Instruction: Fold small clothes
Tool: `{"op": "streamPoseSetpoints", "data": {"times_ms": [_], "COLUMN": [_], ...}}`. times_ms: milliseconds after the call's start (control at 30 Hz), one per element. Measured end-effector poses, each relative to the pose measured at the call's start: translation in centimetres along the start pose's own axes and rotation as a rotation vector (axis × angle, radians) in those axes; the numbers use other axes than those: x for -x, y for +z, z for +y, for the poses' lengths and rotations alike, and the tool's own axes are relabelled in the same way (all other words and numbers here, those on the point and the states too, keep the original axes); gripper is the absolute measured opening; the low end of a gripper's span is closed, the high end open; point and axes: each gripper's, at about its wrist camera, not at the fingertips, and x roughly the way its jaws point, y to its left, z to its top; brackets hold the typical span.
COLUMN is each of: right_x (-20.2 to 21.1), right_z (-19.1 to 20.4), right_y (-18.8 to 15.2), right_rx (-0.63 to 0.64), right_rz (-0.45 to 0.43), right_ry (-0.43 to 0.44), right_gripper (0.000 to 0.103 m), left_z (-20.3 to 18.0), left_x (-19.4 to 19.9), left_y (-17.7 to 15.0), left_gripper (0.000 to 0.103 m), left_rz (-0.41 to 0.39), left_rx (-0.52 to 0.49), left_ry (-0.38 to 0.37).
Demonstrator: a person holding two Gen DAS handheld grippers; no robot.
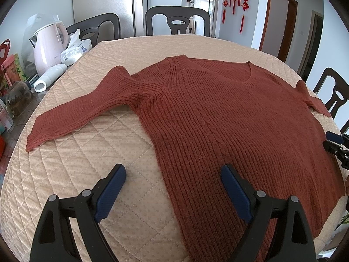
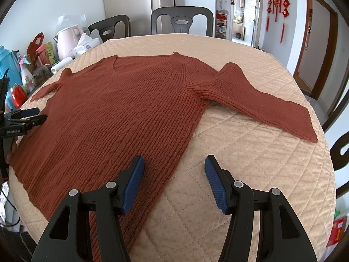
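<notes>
Rust ribbed sweater (image 1: 218,120), spread flat

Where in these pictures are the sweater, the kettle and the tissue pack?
sweater (image 1: 229,118): left wrist view, middle of the chest.
kettle (image 1: 49,50): left wrist view, pink side wall.
tissue pack (image 1: 74,51): left wrist view, front of the wrapper.
</notes>
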Motion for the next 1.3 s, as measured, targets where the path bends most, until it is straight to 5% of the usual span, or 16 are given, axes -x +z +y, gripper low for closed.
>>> {"op": "streamPoseSetpoints", "data": {"times_ms": [1300], "right_x": [0.7], "right_z": [1.8], "right_y": [1.4], "right_rx": [0.028], "right_rz": [0.057], "right_ry": [-0.022], "right_gripper": [0.058], "left_z": [0.8], "left_x": [-0.3], "left_y": [0.4], "left_gripper": [0.093], "left_rz": [0.037], "left_rx": [0.002], "left_ry": [0.02]}}
